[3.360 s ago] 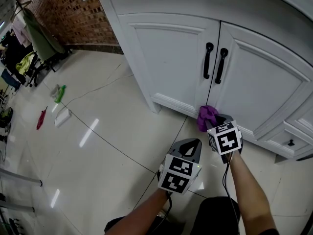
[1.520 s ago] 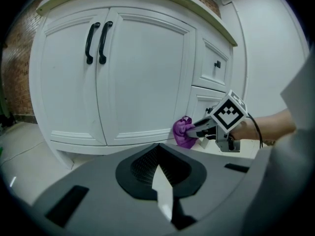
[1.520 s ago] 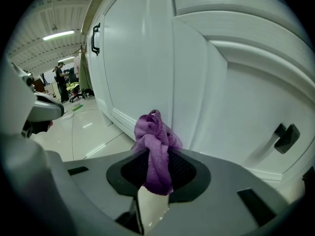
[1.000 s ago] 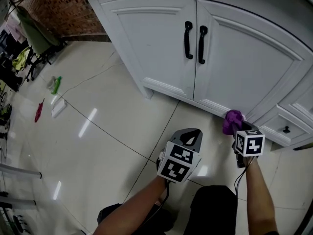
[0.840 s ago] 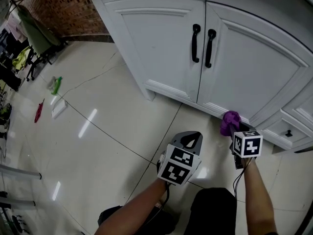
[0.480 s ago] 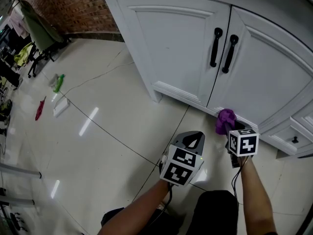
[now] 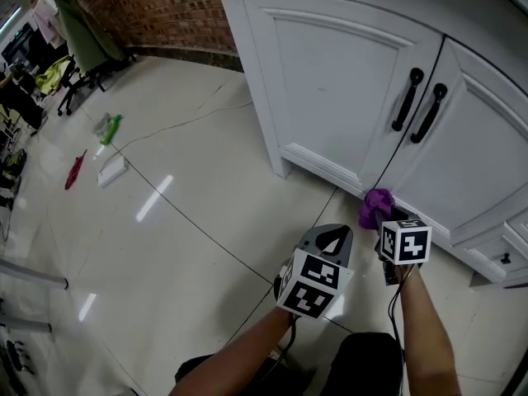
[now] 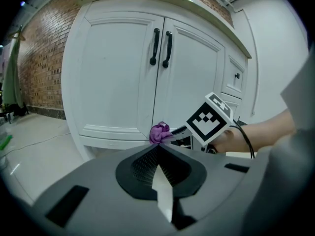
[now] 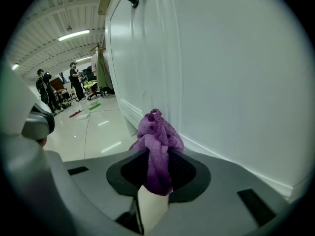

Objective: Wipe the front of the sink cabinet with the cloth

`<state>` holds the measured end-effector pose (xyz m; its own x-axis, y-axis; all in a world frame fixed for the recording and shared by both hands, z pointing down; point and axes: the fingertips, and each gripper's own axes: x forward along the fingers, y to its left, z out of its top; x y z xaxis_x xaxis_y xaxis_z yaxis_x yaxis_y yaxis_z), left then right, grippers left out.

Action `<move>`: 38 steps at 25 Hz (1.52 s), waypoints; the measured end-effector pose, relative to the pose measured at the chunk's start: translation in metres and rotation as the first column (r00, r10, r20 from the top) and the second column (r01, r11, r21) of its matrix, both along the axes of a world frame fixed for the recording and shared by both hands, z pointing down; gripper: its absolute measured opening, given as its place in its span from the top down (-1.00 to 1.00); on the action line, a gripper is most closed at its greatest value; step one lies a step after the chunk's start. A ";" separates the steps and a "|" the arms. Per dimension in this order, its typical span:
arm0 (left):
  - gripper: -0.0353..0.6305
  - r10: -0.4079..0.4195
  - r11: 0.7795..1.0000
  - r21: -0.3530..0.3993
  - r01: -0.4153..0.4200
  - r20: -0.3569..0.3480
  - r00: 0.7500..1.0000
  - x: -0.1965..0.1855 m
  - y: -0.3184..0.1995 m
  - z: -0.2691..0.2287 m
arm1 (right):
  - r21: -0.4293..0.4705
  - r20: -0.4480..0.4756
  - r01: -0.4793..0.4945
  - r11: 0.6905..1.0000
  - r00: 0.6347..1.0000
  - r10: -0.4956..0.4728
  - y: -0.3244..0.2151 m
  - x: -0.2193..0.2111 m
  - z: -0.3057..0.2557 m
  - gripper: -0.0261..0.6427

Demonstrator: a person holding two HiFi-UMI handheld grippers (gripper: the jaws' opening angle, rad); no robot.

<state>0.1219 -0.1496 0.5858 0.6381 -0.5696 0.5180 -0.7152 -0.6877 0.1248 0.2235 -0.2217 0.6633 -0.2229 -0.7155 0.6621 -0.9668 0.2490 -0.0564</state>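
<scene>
At cabinet (image 7: 330,81) base: cloth (image 7: 375,207); left hand-held gripper (image 7: 334,235) just left, apart.

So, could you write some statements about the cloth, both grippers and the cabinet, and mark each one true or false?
The right gripper is shut on the purple cloth. True.
The left gripper holds a second cloth. False: its jaws are together with nothing between them.
The purple cloth is by the lower edge of the cabinet front. True.
The doors have white round knobs. False: they have two black bar handles.
One door stands open. False: both are closed.
</scene>
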 end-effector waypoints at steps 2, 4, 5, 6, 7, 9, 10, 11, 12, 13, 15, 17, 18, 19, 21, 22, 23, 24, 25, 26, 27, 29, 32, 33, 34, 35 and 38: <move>0.88 -0.015 1.000 0.009 0.015 -0.001 1.000 -0.005 -0.002 -0.005 | 0.007 0.005 0.018 1.000 1.000 -0.018 -0.004 -0.010 -0.003 0.61; 0.88 -0.034 0.999 0.016 0.034 -0.011 0.999 -0.009 -0.005 -0.008 | 0.022 0.011 0.037 0.999 0.999 -0.037 -0.010 -0.019 -0.006 0.61; 0.88 -0.042 0.999 0.019 0.042 -0.016 0.999 -0.010 -0.006 -0.010 | 0.031 0.013 0.048 0.998 0.999 -0.048 -0.012 -0.023 -0.009 0.61; 0.88 -0.049 0.999 0.022 0.050 -0.019 0.999 -0.011 -0.008 -0.011 | 0.040 0.015 0.059 0.997 0.998 -0.060 -0.013 -0.027 -0.011 0.61; 0.88 -0.058 0.998 0.023 0.058 -0.023 0.998 -0.012 -0.010 -0.013 | 0.049 0.016 0.072 0.996 0.997 -0.073 -0.013 -0.030 -0.015 0.61; 0.88 -0.080 0.997 0.017 0.080 -0.036 0.996 -0.012 -0.013 -0.021 | 0.070 0.022 0.101 0.992 0.995 -0.102 -0.012 -0.036 -0.028 0.61; 0.88 -0.092 0.996 0.008 0.092 -0.049 0.995 -0.012 -0.013 -0.029 | 0.079 0.026 0.116 0.990 0.993 -0.119 -0.009 -0.038 -0.036 0.61; 0.88 -0.101 0.995 -0.002 0.101 -0.065 0.993 -0.011 -0.012 -0.038 | 0.088 0.028 0.132 0.987 0.990 -0.135 -0.004 -0.040 -0.044 0.61; 0.88 -0.105 0.994 -0.005 0.105 -0.080 0.991 -0.011 -0.009 -0.050 | 0.095 0.030 0.147 0.985 0.988 -0.150 0.001 -0.041 -0.053 0.61; 0.88 -0.106 0.994 0.000 0.107 -0.090 0.990 -0.012 -0.007 -0.063 | 0.102 0.032 0.160 0.982 0.986 -0.164 0.005 -0.043 -0.064 0.61; 0.88 -0.111 0.993 0.020 0.114 -0.103 0.988 -0.021 -0.005 -0.087 | 0.114 0.038 0.186 0.976 0.981 -0.191 0.013 -0.050 -0.089 0.61; 0.88 -0.135 0.990 0.013 0.138 -0.155 0.979 -0.032 -0.001 -0.109 | 0.117 0.042 0.213 0.970 0.975 -0.219 0.023 -0.056 -0.114 0.61; 0.88 -0.150 0.988 0.000 0.153 -0.183 0.972 -0.037 0.000 -0.119 | 0.119 0.043 0.226 0.967 0.972 -0.232 0.028 -0.059 -0.128 0.61; 0.88 -0.161 0.987 -0.009 0.162 -0.194 0.968 -0.041 0.001 -0.129 | 0.121 0.044 0.234 0.965 0.969 -0.241 0.032 -0.061 -0.143 0.61; 0.88 -0.165 0.986 -0.010 0.166 -0.176 0.970 -0.046 -0.002 -0.147 | 0.123 0.054 0.238 0.963 0.968 -0.246 0.040 -0.064 -0.172 0.61; 0.88 -0.165 0.986 -0.012 0.165 -0.164 0.972 -0.048 -0.003 -0.154 | 0.121 0.059 0.237 0.964 0.968 -0.245 0.044 -0.065 -0.184 0.61; 0.88 -0.167 0.986 -0.019 0.166 -0.157 0.973 -0.050 -0.004 -0.162 | 0.117 0.063 0.237 0.964 0.967 -0.245 0.046 -0.068 -0.197 0.61; 0.88 -0.169 0.986 -0.026 0.167 -0.152 0.974 -0.052 -0.005 -0.170 | 0.115 0.065 0.237 0.965 0.967 -0.246 0.048 -0.071 -0.209 0.61; 0.88 -0.171 0.985 -0.034 0.167 -0.148 0.974 -0.055 -0.006 -0.178 | 0.114 0.067 0.236 0.965 0.967 -0.245 0.048 -0.075 -0.222 0.61; 0.88 -0.170 0.985 -0.040 0.166 -0.145 0.975 -0.058 -0.007 -0.186 | 0.114 0.069 0.234 0.966 0.968 -0.243 0.047 -0.078 -0.235 0.61; 0.88 -0.167 0.986 -0.044 0.162 -0.143 0.976 -0.061 -0.009 -0.195 | 0.114 0.069 0.229 0.967 0.969 -0.238 0.046 -0.082 -0.247 0.61; 0.88 -0.153 0.988 -0.052 0.147 -0.140 0.978 -0.067 -0.011 -0.214 | 0.109 0.065 0.216 0.970 0.972 -0.224 0.043 -0.088 -0.271 0.61; 0.88 -0.129 0.990 -0.067 0.120 -0.139 0.982 -0.079 -0.015 -0.240 | 0.087 0.053 0.195 0.977 0.978 -0.200 0.039 -0.098 -0.300 0.61; 0.88 -0.119 0.991 -0.074 0.109 -0.140 0.983 -0.083 -0.016 -0.248 | 0.078 0.047 0.187 0.979 0.980 -0.191 0.037 -0.100 -0.307 0.61; 0.88 -0.108 0.992 -0.082 0.097 -0.139 0.984 -0.085 -0.017 -0.253 | 0.070 0.042 0.180 0.981 0.982 -0.183 0.037 -0.101 -0.314 0.61; 0.88 -0.098 0.992 -0.088 0.086 -0.136 0.986 -0.088 -0.017 -0.257 | 0.063 0.038 0.172 0.983 0.984 -0.174 0.037 -0.101 -0.320 0.61; 0.88 -0.069 0.993 -0.100 0.057 -0.122 0.990 -0.090 -0.025 -0.262 | 0.059 0.035 0.152 0.987 0.987 -0.154 0.036 -0.102 -0.332 0.61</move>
<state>0.0324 -0.1749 0.3243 0.6657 -0.5622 0.4906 -0.7313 -0.6222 0.2794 0.1214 -0.1859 0.3309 -0.3580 -0.7066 0.6104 -0.9143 0.3979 -0.0756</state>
